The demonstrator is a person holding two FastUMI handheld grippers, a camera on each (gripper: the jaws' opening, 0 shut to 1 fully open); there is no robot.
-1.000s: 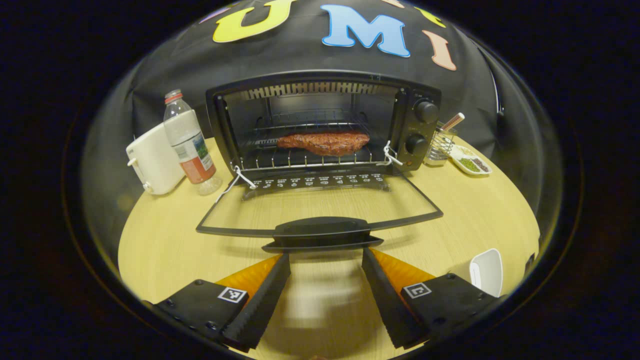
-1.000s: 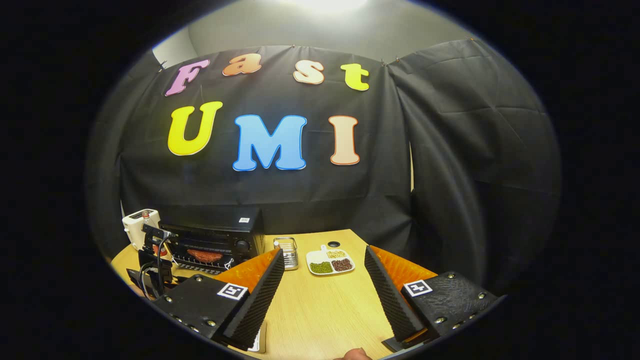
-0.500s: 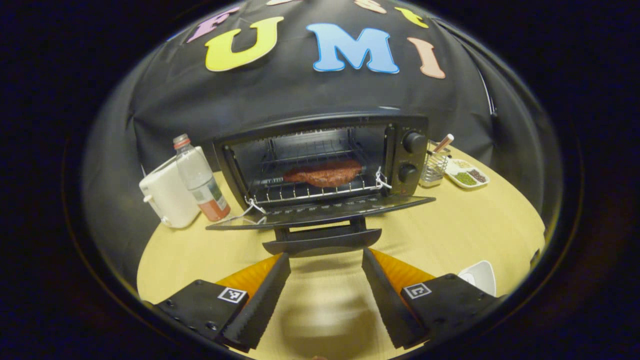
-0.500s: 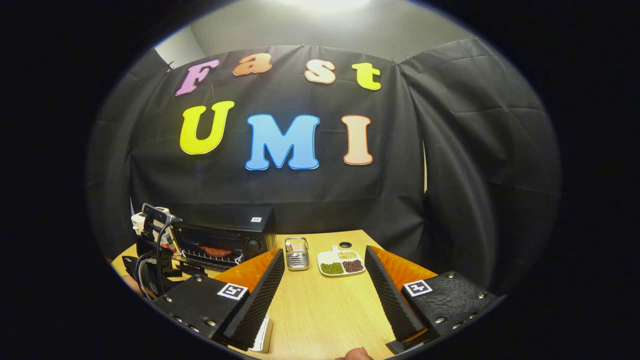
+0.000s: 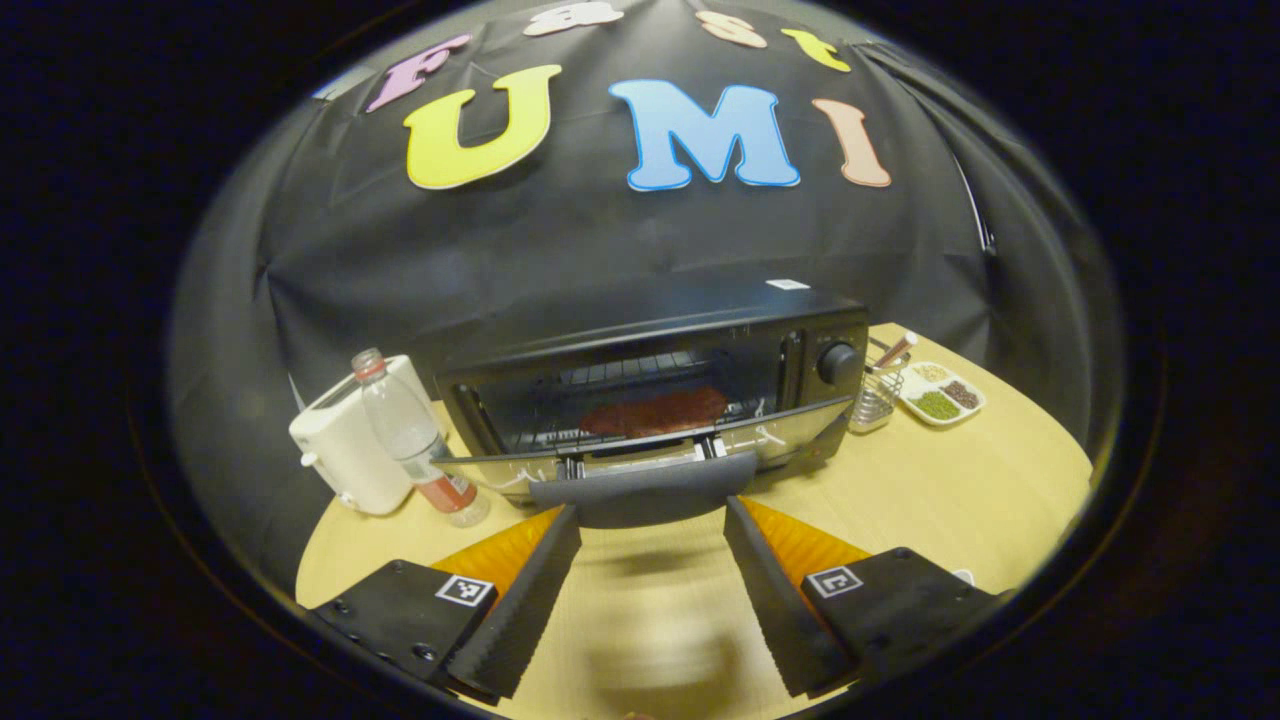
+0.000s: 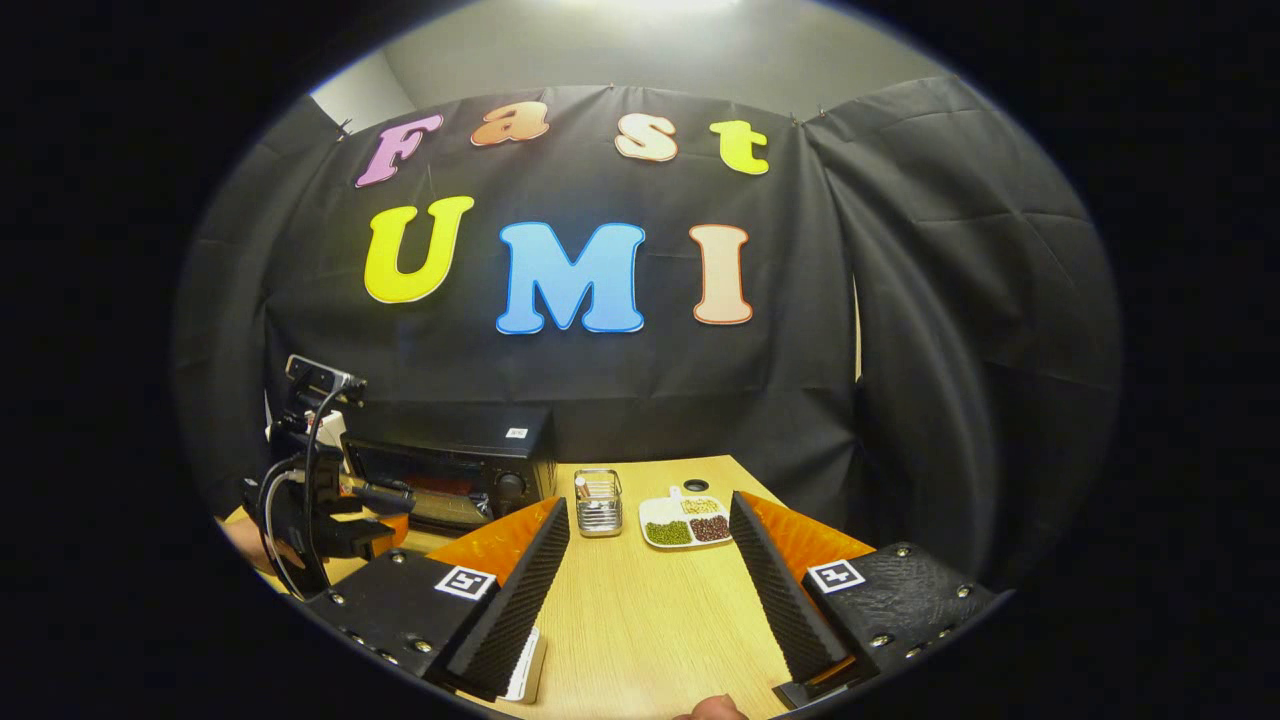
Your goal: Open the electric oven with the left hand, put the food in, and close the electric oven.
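Two grippers: both have their fingers spread apart, with nothing between them.
Left gripper (image 5: pixel 650 520): sits just in front of the oven door's handle (image 5: pixel 643 487), fingers to either side below it; whether either one touches the handle I cannot tell.
Right gripper (image 6: pixel 650 515): hangs over the bench's right part, well apart from the oven, pointing toward the far edge.
Electric oven (image 5: pixel 660 370): a black box at the back of the bench (image 5: pixel 950 480), against the cloth wall; in the right gripper view it stands at the far left (image 6: pixel 450 470).
Oven door (image 5: pixel 640 445): hinged at the bottom, tilted partway up, neither flat nor closed.
Food (image 5: pixel 655 410): a reddish-brown slab of meat lying on the wire rack inside the oven (seen through the gap above the door).
Left of the oven: a white toaster (image 5: pixel 345 450) and a clear bottle (image 5: pixel 415 445) just in front of it.
Right of the oven: a wire holder (image 6: pixel 598 503), then a white divided dish (image 6: pixel 685 520) of green, brown and pale grains near the far right edge.
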